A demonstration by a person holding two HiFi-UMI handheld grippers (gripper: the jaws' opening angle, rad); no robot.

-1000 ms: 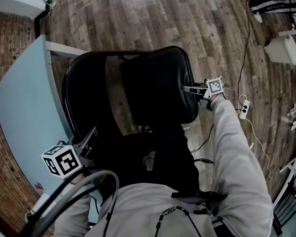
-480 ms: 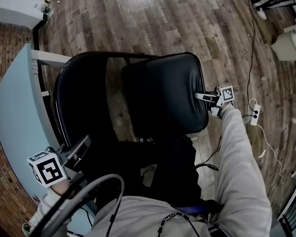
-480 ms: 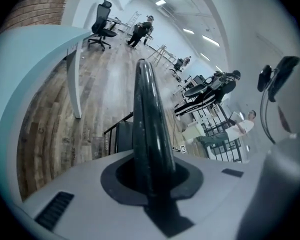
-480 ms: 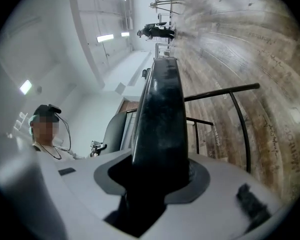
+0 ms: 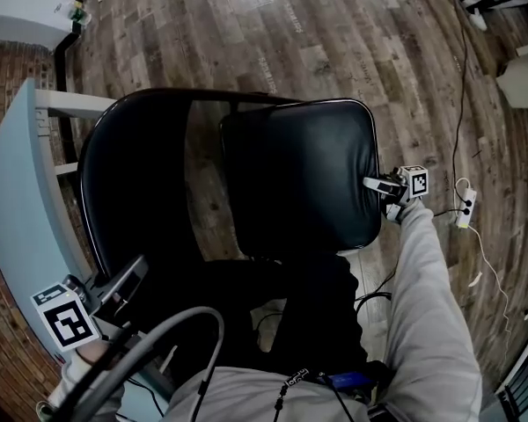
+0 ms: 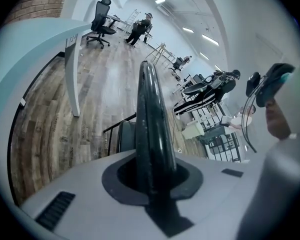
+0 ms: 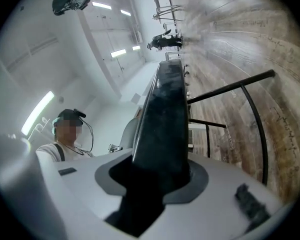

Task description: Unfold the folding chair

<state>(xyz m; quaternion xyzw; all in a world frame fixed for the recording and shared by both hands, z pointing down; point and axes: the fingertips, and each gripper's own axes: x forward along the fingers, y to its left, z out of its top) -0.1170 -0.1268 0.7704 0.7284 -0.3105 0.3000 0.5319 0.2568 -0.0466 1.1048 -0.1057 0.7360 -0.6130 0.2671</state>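
I look down on a black folding chair. Its padded seat (image 5: 299,178) spreads wide in the middle of the head view, and the curved backrest frame (image 5: 92,192) arcs to its left. My left gripper (image 5: 128,280) is at the lower left, shut on the frame's black tube (image 6: 151,129), which runs straight out between the jaws of the left gripper (image 6: 152,184). My right gripper (image 5: 378,185) grips the seat's right edge. In the right gripper view the seat edge (image 7: 165,114) fills the jaws of the right gripper (image 7: 157,184), with the chair's thin legs beyond.
A light blue table (image 5: 18,200) stands close on the left, its white leg (image 5: 57,104) by the chair. A power strip (image 5: 465,207) with cables lies on the wooden floor at right, near a white box (image 5: 524,77). Other people and office chairs are far off.
The seat has swung down and looks wider and flatter. My right gripper went right and down with its edge. My left gripper slid toward the lower left along with the frame.
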